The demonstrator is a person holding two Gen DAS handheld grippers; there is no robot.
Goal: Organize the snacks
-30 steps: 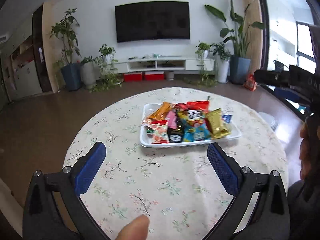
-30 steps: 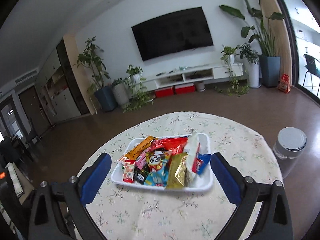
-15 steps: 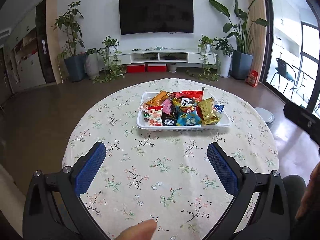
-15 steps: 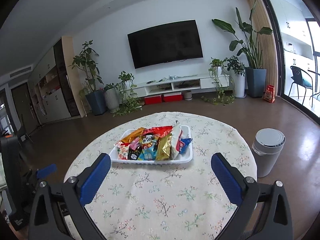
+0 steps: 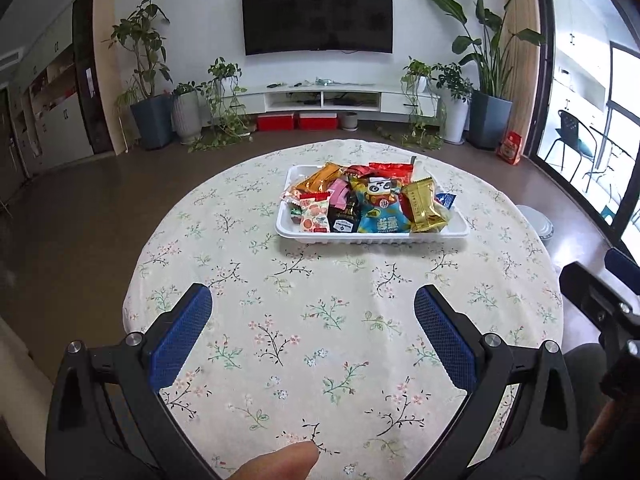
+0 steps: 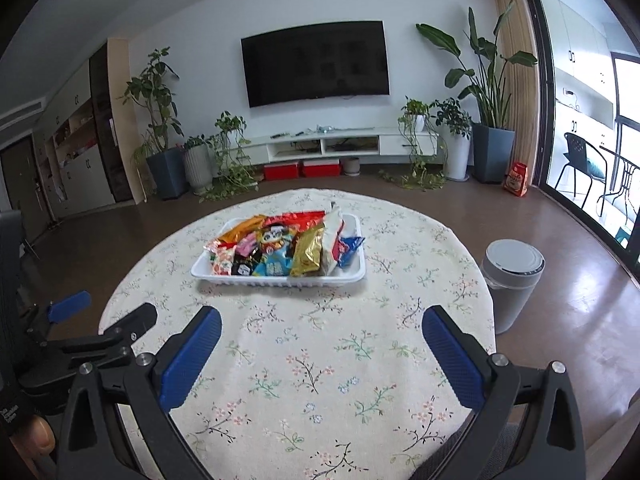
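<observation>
Snacks (image 5: 362, 200) sit heaped in the white tray (image 5: 372, 237) ahead of both hand-held grippers, left (image 5: 312, 318) and right (image 6: 322, 334), each spread wide, empty. Sorting looks finished; nothing left to grasp.

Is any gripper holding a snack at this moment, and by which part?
Nothing is held. The left gripper and right gripper are both open above the tablecloth.

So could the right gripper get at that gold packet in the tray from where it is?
Probably yes: the right gripper is open, and only bare tablecloth lies between it and the gold packet at the white tray's near edge.
</observation>
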